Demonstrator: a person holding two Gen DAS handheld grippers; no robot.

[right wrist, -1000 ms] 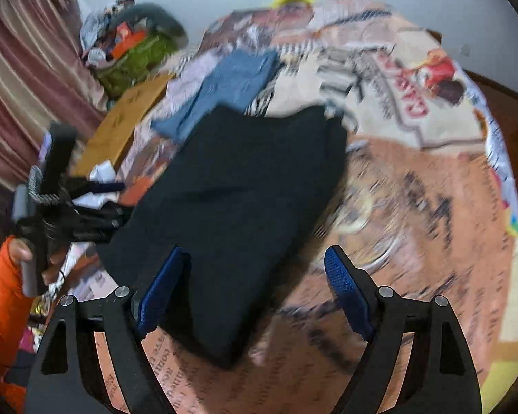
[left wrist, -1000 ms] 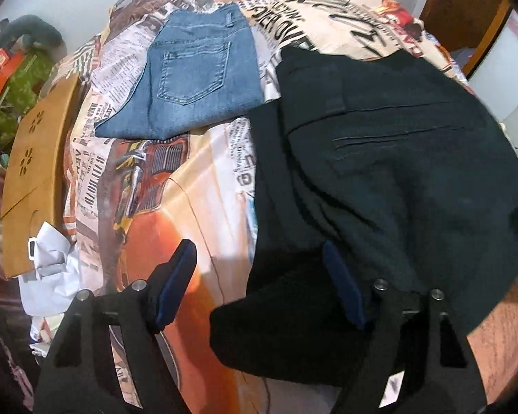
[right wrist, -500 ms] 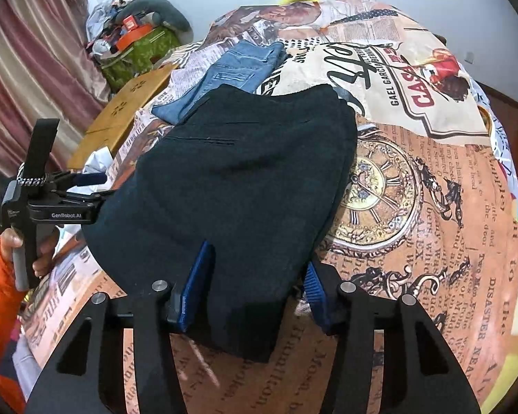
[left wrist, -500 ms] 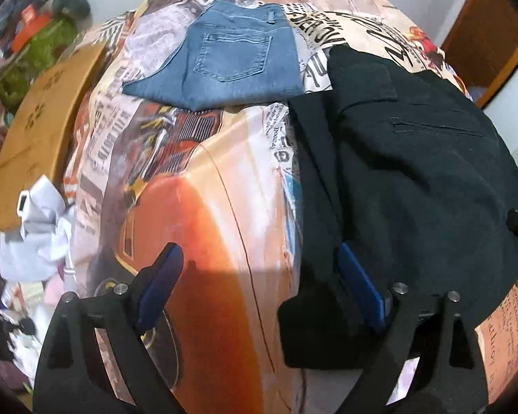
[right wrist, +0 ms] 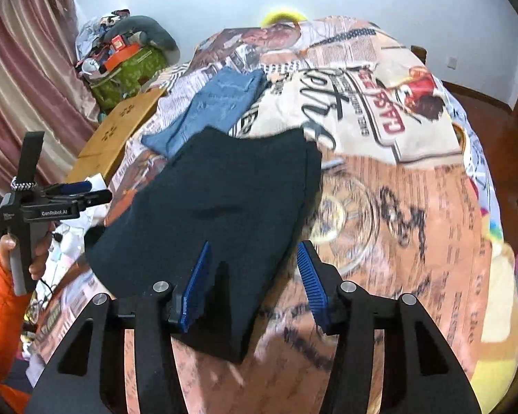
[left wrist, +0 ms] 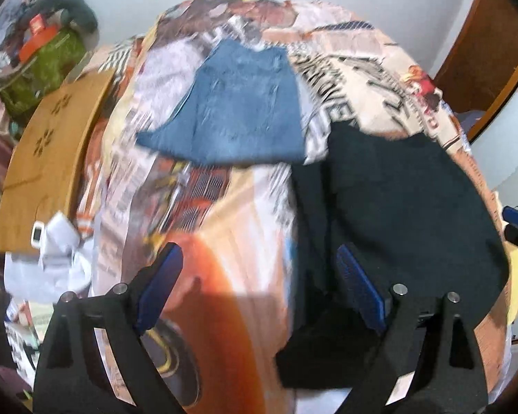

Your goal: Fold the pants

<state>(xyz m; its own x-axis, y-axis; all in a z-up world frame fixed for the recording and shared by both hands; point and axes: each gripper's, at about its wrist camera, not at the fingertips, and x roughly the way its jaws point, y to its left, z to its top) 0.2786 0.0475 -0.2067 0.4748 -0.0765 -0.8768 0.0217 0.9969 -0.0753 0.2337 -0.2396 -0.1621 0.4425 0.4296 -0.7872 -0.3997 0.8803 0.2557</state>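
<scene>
The black pants (right wrist: 224, 207) lay folded on the bed (right wrist: 414, 224), spread flat over its newspaper-print cover, with a narrow end hanging toward the near edge. Just beyond them sat the folded blue jeans (right wrist: 217, 107), the 2 garments almost touching at 1 corner. The right gripper (right wrist: 255, 276) hovered over the near end of the black pants, jaws parted and holding nothing, its blue pads either side of the dark cloth's edge. The left gripper (left wrist: 259, 283) was wide open too, 1 pad (left wrist: 359, 289) over the black pants (left wrist: 397, 214) and the other over the orange print of the bed cover (left wrist: 224, 241). The blue jeans (left wrist: 234, 120) lay further up. The left-wrist view was blurred. A wooden board (left wrist: 51, 151) stood beside the bed.
</scene>
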